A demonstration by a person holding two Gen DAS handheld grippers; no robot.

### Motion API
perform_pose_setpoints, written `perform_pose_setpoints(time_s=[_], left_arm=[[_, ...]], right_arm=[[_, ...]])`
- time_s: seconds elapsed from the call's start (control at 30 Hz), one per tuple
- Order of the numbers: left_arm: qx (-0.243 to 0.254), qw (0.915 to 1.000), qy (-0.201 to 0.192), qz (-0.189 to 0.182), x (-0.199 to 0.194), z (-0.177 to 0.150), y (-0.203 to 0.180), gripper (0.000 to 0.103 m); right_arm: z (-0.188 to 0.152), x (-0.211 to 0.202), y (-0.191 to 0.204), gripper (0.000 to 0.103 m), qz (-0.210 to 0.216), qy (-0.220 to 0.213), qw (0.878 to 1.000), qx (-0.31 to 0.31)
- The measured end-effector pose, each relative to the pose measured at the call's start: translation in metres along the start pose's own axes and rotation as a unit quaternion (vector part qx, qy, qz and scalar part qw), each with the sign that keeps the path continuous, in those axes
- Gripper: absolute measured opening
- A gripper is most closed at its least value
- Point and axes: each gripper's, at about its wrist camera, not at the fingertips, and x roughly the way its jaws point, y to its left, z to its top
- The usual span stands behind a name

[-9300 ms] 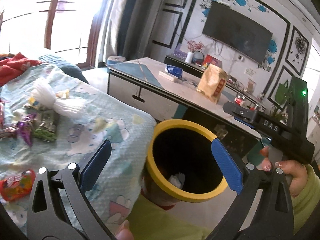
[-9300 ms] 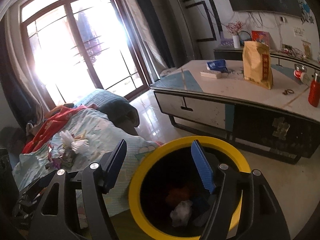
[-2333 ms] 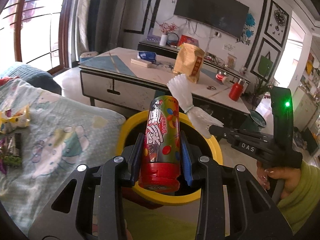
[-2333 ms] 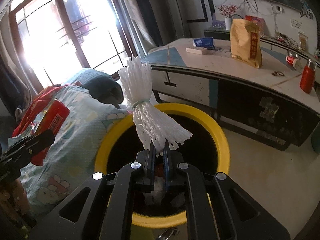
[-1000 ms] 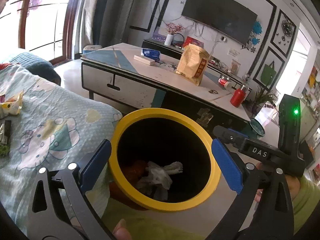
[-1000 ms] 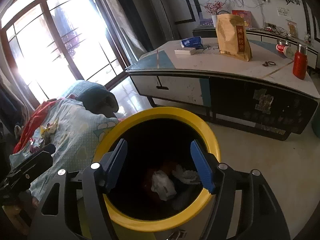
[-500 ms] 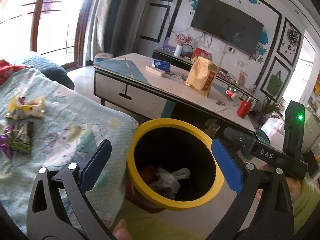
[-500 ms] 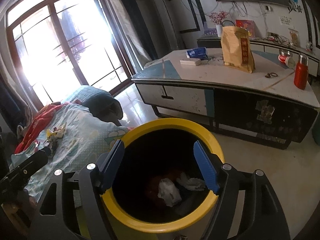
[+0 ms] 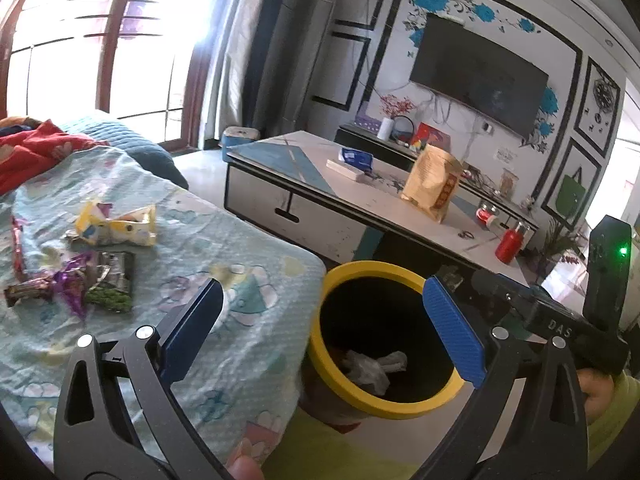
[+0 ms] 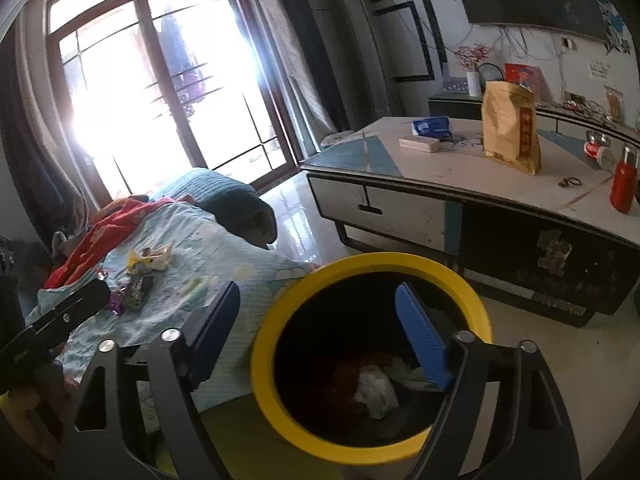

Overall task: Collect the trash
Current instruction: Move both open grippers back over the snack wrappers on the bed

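A yellow-rimmed black bin (image 9: 362,402) stands by the bed and holds white crumpled trash (image 9: 372,366) and something red. It also shows in the right wrist view (image 10: 264,364). My left gripper (image 9: 324,328) is open and empty, above the bed's corner and the bin. My right gripper (image 10: 320,328) is open and empty over the bin's left rim. On the light blue bedsheet (image 9: 224,248) lie a yellow wrapper (image 9: 120,228), a purple wrapper (image 9: 70,286) and a dark green packet (image 9: 114,280). The wrappers (image 10: 144,264) also show in the right wrist view.
A red blanket (image 9: 28,152) lies at the bed's far end. A low coffee table (image 9: 320,208) behind the bin carries a tan paper bag (image 9: 434,188), a blue pack (image 9: 356,158) and a red bottle (image 9: 508,246). A TV (image 9: 476,70) hangs on the far wall.
Both grippers have swung left, away from over the bin toward the bed; the wrappers on the sheet are more in view. Both stay open and empty.
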Motion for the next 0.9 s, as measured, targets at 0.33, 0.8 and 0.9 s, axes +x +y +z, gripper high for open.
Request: perform_pose_setpoints(time_s=[0.33,0.8,0.9], left_arm=[[-0.002,0.9986,-0.037,0.039,-0.026,0.006,0.025,0.092],[-0.030,0.9924,-0.078,0.090,-0.055,0.016,0.073,0.092],[-0.035,0.9905,-0.086,0.101,-0.060,0.018,0.082,0.092]], right_arm=[[0.005,0.003,0.043,0.079,0.030,0.002,0.999,-0.035],[0.007,0.018,0.110,0.080,0.083,0.014,0.994,-0.075],[0.007,0.023,0.123,0.080,0.093,0.018,0.992,-0.084]])
